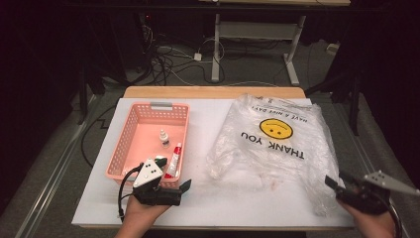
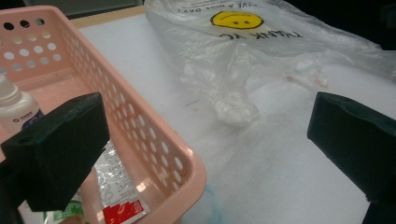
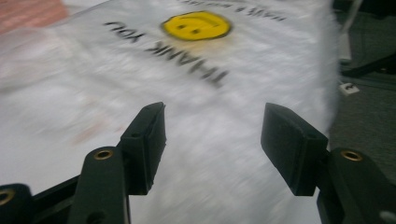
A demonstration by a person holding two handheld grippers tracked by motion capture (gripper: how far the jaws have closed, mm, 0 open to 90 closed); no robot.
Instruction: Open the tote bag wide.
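Note:
A pink plastic basket (image 1: 130, 130) sits on the left of the white mat. Inside it are a small white dropper bottle (image 1: 163, 138) and a red-and-white tube (image 1: 174, 161). My left gripper (image 1: 173, 173) stands open astride the basket's near right corner (image 2: 187, 158), with the bottle (image 2: 16, 109) and the tube (image 2: 119, 196) behind its left jaw. A crumpled clear bag (image 1: 277, 144) with a yellow smiley and "THANK YOU" lies to the right. My right gripper (image 1: 338, 179) is open at the bag's near right corner, nothing between its jaws, and points at the bag (image 3: 196, 60).
The white mat (image 1: 223, 198) covers a wooden table whose far edge (image 1: 213, 91) shows behind it. Beyond the table, cables (image 1: 168, 62) lie on the floor beside a desk frame (image 1: 216, 49). The mat's right edge drops to grey floor (image 3: 364, 116).

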